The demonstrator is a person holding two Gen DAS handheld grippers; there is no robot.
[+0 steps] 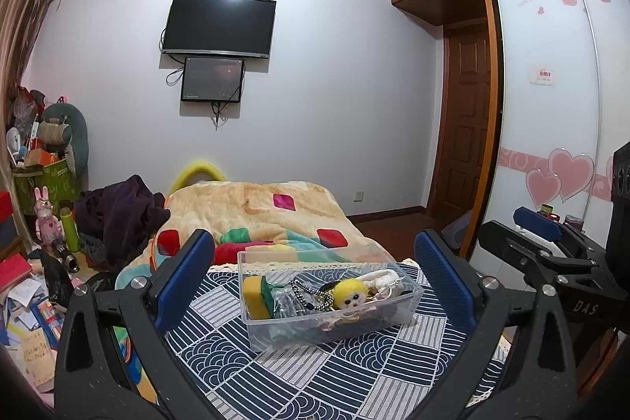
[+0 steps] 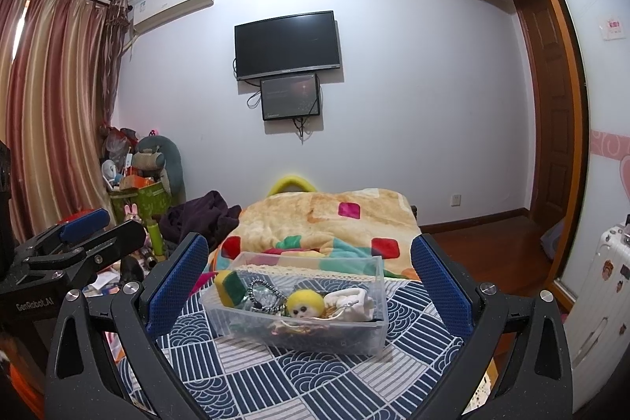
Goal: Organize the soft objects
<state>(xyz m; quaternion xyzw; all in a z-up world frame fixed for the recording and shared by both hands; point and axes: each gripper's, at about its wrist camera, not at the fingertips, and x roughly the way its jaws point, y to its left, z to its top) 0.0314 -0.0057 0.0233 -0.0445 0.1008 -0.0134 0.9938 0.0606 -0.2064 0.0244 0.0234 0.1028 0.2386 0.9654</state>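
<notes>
the left gripper (image 1: 315, 282) hangs above the bed with its blue pads (image 1: 185, 278) spread wide apart, nothing between them. the right gripper (image 2: 311, 286) is likewise spread wide and empty; in the left wrist view it appears at 3 o'clock, off to the side of the box.

the clear plastic box (image 1: 409, 296) rests on the blue-and-white patterned cloth (image 1: 315, 380), at centre in both views, ahead of both pairs of fingers and untouched. inside it: a yellow-and-green sponge (image 1: 258, 296) at the 9 o'clock end, a yellow plush doll head (image 1: 350, 294) near the middle, a beaded chain (image 1: 311, 292) between the two, and a white soft item (image 1: 384, 280) toward 3 o'clock.

beyond the box, at 12 o'clock, lies a patchwork blanket (image 1: 252, 207). a television (image 1: 218, 24) hangs on the far wall.
</notes>
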